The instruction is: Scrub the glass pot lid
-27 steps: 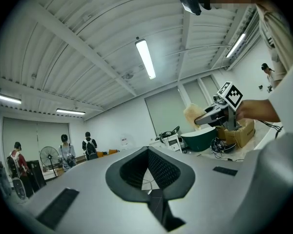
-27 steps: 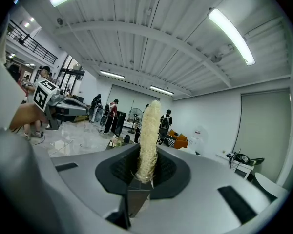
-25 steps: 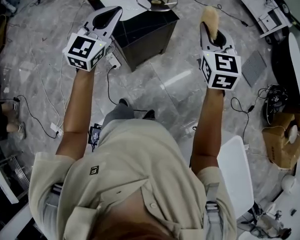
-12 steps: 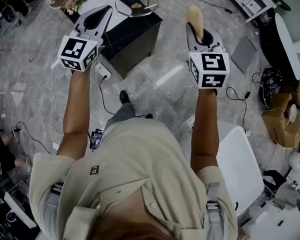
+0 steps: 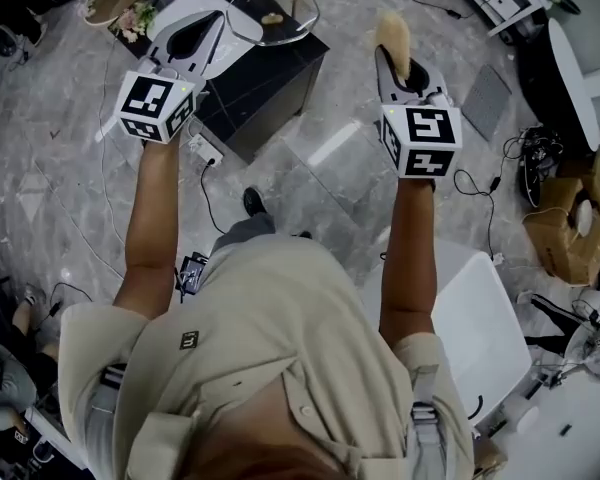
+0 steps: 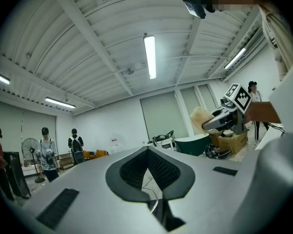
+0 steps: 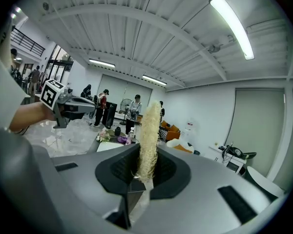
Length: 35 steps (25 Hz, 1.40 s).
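Left hand-held gripper: your jaws are closed together with nothing between them.
Right hand-held gripper: clenched on a pale, fibrous scrubber that stands up out of the jaws.
Glass lid: round, clear and metal-rimmed, lying on the black bench.
Marker cubes: black-and-white square patterns.

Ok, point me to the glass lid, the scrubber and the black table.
glass lid (image 5: 288, 28), head view, on its clear dome.
scrubber (image 7: 147, 135), right gripper view, on its fibrous middle.
black table (image 5: 265, 70), head view, on its bare top beside the lid.
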Motion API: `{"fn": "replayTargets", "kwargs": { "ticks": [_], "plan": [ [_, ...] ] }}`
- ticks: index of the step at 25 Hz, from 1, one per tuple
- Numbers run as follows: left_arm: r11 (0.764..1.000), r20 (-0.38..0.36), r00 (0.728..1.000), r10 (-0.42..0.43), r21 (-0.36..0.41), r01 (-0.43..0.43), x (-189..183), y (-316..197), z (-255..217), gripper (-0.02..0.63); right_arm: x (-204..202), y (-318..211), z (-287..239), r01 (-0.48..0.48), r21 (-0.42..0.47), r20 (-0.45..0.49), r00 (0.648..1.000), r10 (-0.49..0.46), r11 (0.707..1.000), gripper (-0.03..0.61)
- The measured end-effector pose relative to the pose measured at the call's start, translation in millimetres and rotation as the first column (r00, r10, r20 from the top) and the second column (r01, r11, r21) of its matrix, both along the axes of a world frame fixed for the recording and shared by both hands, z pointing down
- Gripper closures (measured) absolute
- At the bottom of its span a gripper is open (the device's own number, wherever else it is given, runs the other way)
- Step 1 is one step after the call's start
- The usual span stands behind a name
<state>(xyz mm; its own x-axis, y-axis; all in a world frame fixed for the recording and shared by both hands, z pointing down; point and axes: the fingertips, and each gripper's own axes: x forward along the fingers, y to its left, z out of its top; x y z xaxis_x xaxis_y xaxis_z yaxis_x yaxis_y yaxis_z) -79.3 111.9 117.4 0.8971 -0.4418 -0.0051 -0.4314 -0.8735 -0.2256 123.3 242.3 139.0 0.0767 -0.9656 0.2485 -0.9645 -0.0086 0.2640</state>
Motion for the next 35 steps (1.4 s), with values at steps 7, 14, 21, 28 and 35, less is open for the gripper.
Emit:
{"fn": "replayTargets", "kwargs": {
  "ticks": [7,14,21,28,35],
  "plan": [
    [1.0,-0.002,1.0,0.018,-0.015,-0.018,-2,-57,11,0.601,-3,-53,11,-0.021,-0.015,0.009,1.0,0.021,1.0,0.526],
    [0.999,-0.016,0.999,0.043,-0.02,-0.043,-10,-104,11,0.601,-14,-97,8,-0.046,-0.016,0.004,0.999,0.046,0.999,0.526],
    [0.998,-0.045,0.998,0.05,-0.039,-0.051,-22,-143,18,0.601,-28,-137,5,-0.047,-0.024,-0.02,0.999,0.046,0.999,0.526],
    [0.998,-0.053,0.999,0.0,-0.057,-0.003,-37,-162,14,0.601,-27,-169,-8,-0.008,-0.03,-0.026,1.0,0.007,1.0,0.526],
    [0.995,-0.031,0.996,-0.082,-0.064,0.08,-42,-199,24,0.601,-19,-225,-3,0.073,-0.018,-0.014,0.997,-0.073,0.997,0.526]
  ]
}}
